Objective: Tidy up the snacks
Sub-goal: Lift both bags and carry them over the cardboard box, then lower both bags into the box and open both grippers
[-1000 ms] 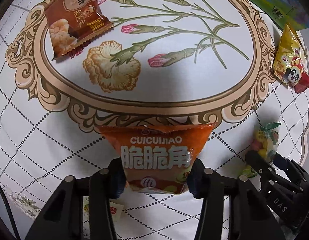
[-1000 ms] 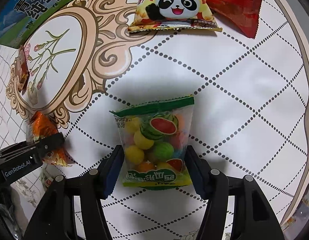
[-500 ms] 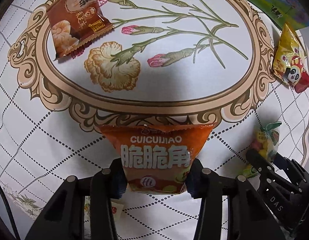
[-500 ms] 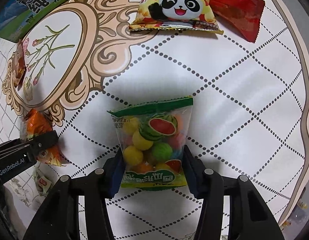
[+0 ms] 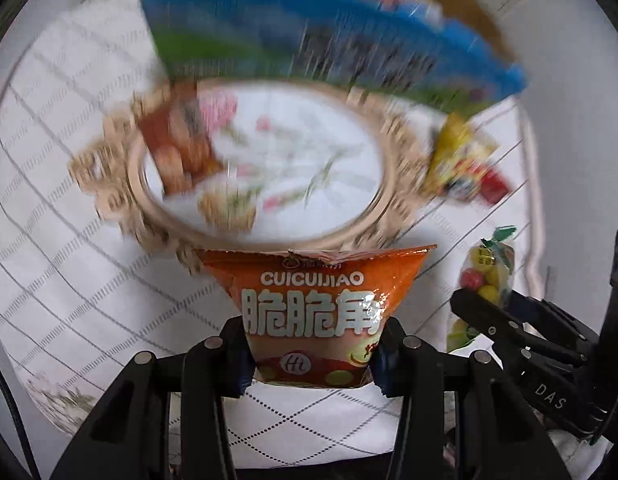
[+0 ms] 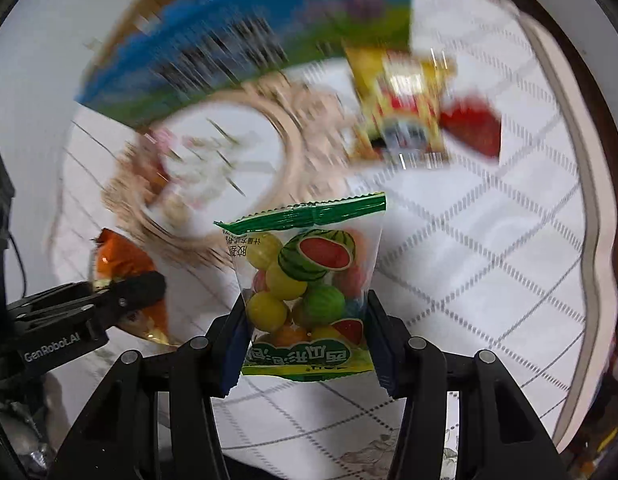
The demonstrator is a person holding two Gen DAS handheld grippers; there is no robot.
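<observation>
My left gripper (image 5: 311, 354) is shut on an orange snack bag (image 5: 315, 304) printed CUICUIJIAO, held in the air above the tablecloth. My right gripper (image 6: 305, 344) is shut on a clear candy bag (image 6: 309, 280) with a green top and watermelon pictures, also lifted. Each gripper shows in the other's view: the right gripper (image 5: 505, 320) with the candy bag (image 5: 487, 276) at the left view's right edge, the left gripper (image 6: 121, 300) with the orange bag (image 6: 121, 260) at the right view's left edge.
On the white tablecloth (image 5: 69, 280) lie a brown snack packet (image 5: 177, 152), a yellow panda packet (image 6: 401, 104) and a red packet (image 6: 473, 128). A blue and green carton (image 5: 309, 40) with snacks in it stands at the far side. The background is motion-blurred.
Both grippers have risen from the table with their bags; the table looks farther away and the carton has come into view. The right gripper's jaws closed tighter on the candy bag.
</observation>
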